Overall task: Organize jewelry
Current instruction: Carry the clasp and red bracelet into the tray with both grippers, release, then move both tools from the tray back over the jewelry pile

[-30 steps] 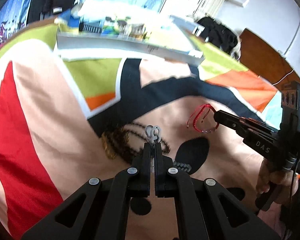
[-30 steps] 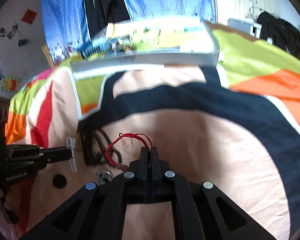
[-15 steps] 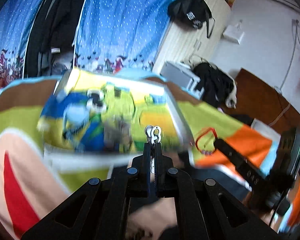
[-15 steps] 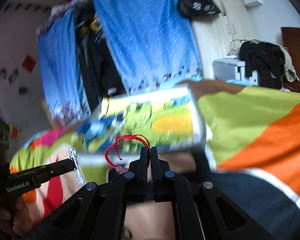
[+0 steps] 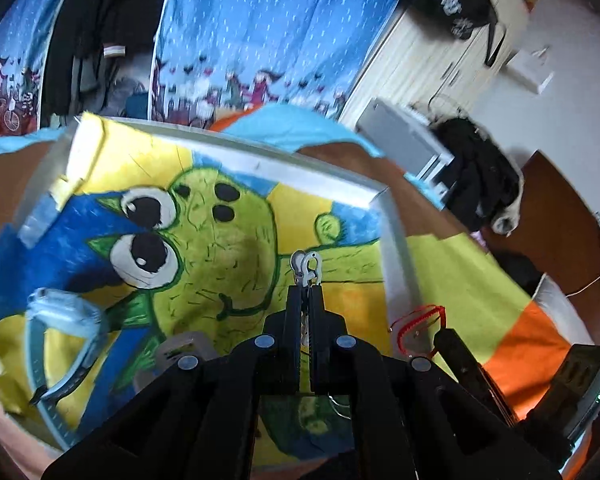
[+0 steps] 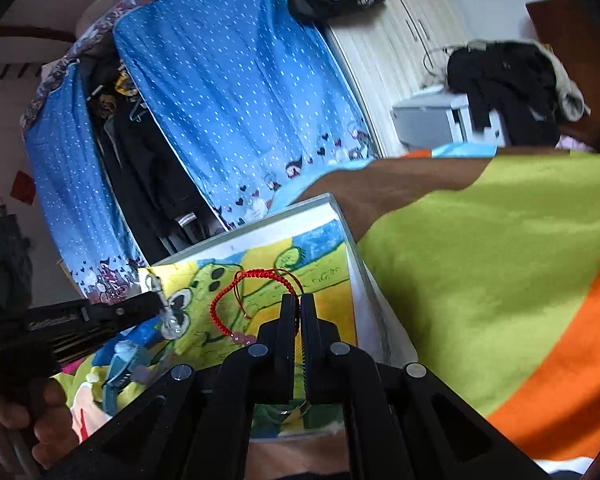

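My left gripper (image 5: pixel 307 287) is shut on a small silver clasp piece (image 5: pixel 308 266) and holds it above a shallow white box (image 5: pixel 300 168) lined with a green cartoon drawing. My right gripper (image 6: pixel 298 300) is shut on a red cord bracelet (image 6: pixel 240 296) with pink beads, also above the box (image 6: pixel 352 264). The red bracelet (image 5: pixel 418 318) and right gripper show at the lower right of the left wrist view. The left gripper (image 6: pixel 156 306) with its silver piece (image 6: pixel 166 316) shows at the left of the right wrist view.
A light blue watch (image 5: pixel 60 336) and a grey strap piece (image 5: pixel 184 350) lie in the box. The box rests on a patterned bedspread (image 6: pixel 500 260). Blue curtains (image 5: pixel 260 32), a white cabinet (image 5: pixel 440 48) and dark clothes (image 5: pixel 480 172) stand behind.
Both grippers have risen from the bedspread and moved forward over the box, each still holding its piece. The dark necklaces on the spread are out of view.
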A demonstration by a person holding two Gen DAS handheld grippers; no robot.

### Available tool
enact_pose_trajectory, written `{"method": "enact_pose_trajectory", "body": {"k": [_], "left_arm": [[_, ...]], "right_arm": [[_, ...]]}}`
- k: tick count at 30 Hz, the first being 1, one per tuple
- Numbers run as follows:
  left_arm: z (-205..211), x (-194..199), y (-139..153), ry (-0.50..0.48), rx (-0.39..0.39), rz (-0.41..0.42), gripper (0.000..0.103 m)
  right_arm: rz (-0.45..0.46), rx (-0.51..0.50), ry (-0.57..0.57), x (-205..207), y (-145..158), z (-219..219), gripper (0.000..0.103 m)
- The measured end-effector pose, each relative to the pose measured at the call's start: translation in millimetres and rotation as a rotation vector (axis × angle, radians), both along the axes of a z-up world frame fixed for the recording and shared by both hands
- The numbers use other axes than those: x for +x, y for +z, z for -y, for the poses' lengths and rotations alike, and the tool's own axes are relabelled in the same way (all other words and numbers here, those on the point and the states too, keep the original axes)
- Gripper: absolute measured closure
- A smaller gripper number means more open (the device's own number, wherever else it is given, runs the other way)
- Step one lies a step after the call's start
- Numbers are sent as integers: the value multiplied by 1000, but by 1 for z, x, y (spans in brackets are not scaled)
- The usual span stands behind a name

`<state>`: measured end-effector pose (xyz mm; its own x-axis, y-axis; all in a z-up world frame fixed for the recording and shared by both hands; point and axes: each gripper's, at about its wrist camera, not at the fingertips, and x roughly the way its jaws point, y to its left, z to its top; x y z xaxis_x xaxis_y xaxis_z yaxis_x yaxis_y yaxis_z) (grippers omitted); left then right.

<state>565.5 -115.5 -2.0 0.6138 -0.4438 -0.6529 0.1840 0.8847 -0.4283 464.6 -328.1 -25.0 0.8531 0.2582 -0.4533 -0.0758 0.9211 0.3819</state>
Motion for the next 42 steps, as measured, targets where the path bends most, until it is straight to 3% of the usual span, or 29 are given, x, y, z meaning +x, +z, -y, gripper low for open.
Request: {"method": "enact_pose_trajectory", "body": {"k": [10, 17, 18, 19, 20, 21, 22, 26, 28, 30, 32, 37, 40, 42], "left_arm": [[6, 21, -26, -3, 41, -118, 102], [2, 22, -20, 29, 50, -155, 99], [1, 21, -18, 32, 56, -160, 90], [0, 18, -15, 35, 61, -159, 73], [-2, 15, -10, 43, 56, -149, 65], [-5, 9, -4, 56, 44, -130, 57], [-10, 3, 3, 66, 26, -107, 55], [-23, -20, 30, 92, 4, -61, 39], [-33, -37, 45, 114, -22, -27, 23], [-47, -56, 61, 145, -43, 8, 17], [-57, -72, 75, 158, -56, 31, 16], [-72, -125, 113, 149, -44, 137, 10], [-75, -161, 128, 144, -22, 216, 9], [-75, -185, 135, 135, -14, 253, 9]], "right_arm": [[-101, -55, 12, 25, -33, -10, 100], [-135, -66, -12, 28, -40, -6, 97], [-139, -64, -14, 28, -40, -5, 97], [-142, -65, -15, 27, -40, -5, 97], [-143, -70, -16, 26, -39, -4, 97], [-143, -76, -18, 24, -38, -4, 91], [-140, -80, -19, 23, -36, -4, 84], [-112, -68, -10, 10, -22, -4, 79], [-92, -88, -15, 3, -11, -5, 66], [-48, -112, -24, -12, 4, -6, 56], [-13, -119, -28, -25, 19, -7, 49], [97, -126, -30, -68, 56, -12, 16], [160, -131, -22, -96, 75, -15, 4], [198, -120, -20, -118, 86, -16, 2]]}}
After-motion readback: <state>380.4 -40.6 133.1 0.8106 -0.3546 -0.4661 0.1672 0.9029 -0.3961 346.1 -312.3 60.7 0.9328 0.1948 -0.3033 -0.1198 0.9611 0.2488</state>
